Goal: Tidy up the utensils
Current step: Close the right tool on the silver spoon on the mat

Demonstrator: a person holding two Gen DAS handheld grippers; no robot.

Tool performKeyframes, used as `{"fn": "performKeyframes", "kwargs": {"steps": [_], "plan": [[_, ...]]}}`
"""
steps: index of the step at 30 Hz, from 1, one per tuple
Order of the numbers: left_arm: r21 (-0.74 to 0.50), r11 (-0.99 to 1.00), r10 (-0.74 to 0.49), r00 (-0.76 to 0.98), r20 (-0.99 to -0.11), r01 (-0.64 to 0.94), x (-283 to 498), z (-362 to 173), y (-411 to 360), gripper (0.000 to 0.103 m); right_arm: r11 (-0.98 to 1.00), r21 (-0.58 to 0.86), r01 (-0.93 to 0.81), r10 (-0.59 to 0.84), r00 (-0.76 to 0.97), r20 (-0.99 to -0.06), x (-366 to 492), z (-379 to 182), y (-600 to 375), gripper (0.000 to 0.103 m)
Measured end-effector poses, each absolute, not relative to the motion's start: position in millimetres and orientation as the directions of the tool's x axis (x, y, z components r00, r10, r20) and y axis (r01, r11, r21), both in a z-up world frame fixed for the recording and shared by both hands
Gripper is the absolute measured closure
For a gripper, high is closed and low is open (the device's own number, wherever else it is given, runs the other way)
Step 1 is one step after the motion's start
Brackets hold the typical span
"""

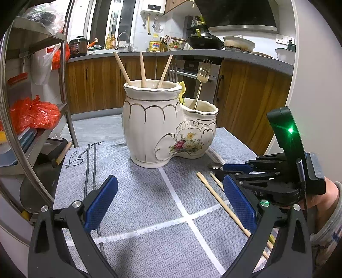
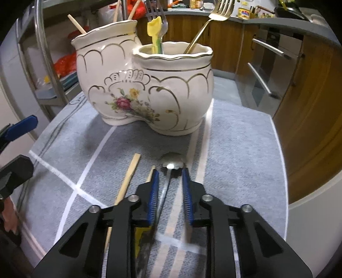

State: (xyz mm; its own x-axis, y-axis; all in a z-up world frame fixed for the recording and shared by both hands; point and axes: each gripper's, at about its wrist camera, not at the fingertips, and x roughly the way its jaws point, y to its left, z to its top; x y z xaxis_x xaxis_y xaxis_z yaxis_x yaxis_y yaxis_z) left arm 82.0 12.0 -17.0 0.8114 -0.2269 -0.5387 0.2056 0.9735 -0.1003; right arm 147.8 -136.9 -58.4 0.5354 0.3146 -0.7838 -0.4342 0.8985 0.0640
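Note:
A white ceramic two-pot holder with gold trim and a flower print stands on the grey cloth. Three wooden chopsticks lean in its tall pot. A gold fork, a yellow utensil and a silver fork stand in the low pot. A metal spoon lies on the cloth in front of it, beside two loose chopsticks. My right gripper straddles the spoon's handle with narrow jaws; a gap shows at the right pad. My left gripper hovers wide open and holds nothing.
The grey cloth covers a small table whose edges fall away to the left and right. A metal rack with orange bags stands at the left. Wooden cabinets and an oven lie behind.

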Motion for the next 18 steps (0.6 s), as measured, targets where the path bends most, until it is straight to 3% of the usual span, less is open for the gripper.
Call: {"fn": "performKeyframes", "kwargs": {"steps": [3, 11, 18], "plan": [[-0.099, 0.974, -0.226, 0.812, -0.538, 0.205, 81, -17, 11, 0.006, 0.891, 0.106, -0.442, 0.35, 0.517, -0.781, 150, -59, -140, 0.096], [-0.092, 0.976, -0.215, 0.81, -0.546, 0.197, 81, -17, 11, 0.006, 0.89, 0.139, -0.434, 0.383, 0.548, -0.744, 145, -50, -153, 0.099], [-0.111, 0.97, -0.24, 0.776, -0.583, 0.216, 81, -21, -1, 0.006, 0.892, 0.129, -0.433, 0.409, 0.653, -0.637, 130, -21, -174, 0.099]]}}
